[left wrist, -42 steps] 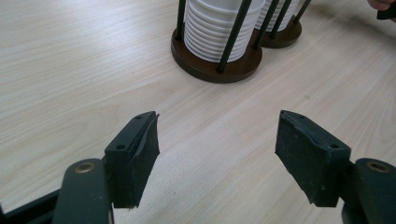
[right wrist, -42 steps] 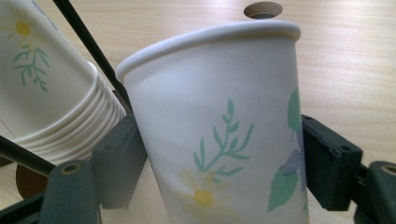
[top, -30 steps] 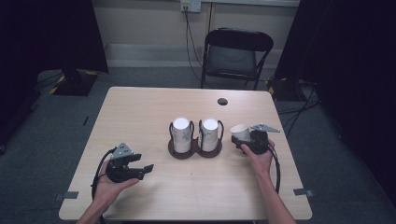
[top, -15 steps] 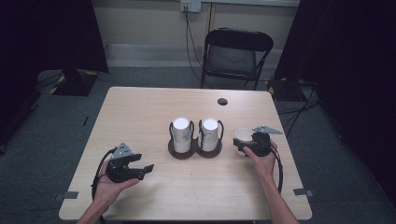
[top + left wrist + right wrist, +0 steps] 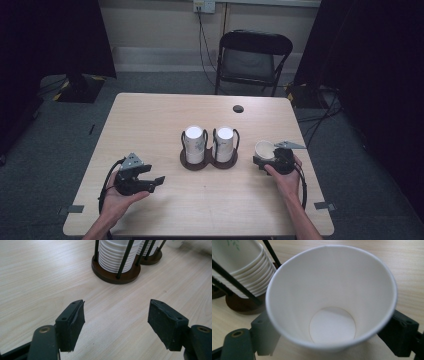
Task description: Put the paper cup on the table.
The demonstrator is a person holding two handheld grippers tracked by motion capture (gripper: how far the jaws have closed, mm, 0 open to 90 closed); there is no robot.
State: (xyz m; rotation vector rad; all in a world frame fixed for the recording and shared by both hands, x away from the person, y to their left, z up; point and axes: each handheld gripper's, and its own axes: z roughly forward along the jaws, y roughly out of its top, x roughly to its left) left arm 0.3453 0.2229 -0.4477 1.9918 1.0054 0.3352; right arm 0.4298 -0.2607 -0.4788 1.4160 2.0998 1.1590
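Standing square in the middle of the dim room, the pale wooden desk is the biggest thing here, on grey carpet with a black folding chair pushed up behind its far edge and a wall socket above that. A small dark round mark sits near the desk's far right corner. At the centre of the desk stands a dark double cup holder with thin black uprights, each side carrying a stack of white paper cups, unmoved since a second ago. Toward the right edge, the single paper cup stands upright on the desk, mouth up; a second ago it lay tipped, mouth toward the holder, in the right gripper. That gripper's jaws have just been opening; in the right gripper view the cup is between them, with the right one apart from the wall and the left too blurred to judge, so I read them as spread. Near the front left corner, the left gripper rests in the person's hand just where it was, pointing at the holder, its jaws wide apart over bare wood with nothing between them.
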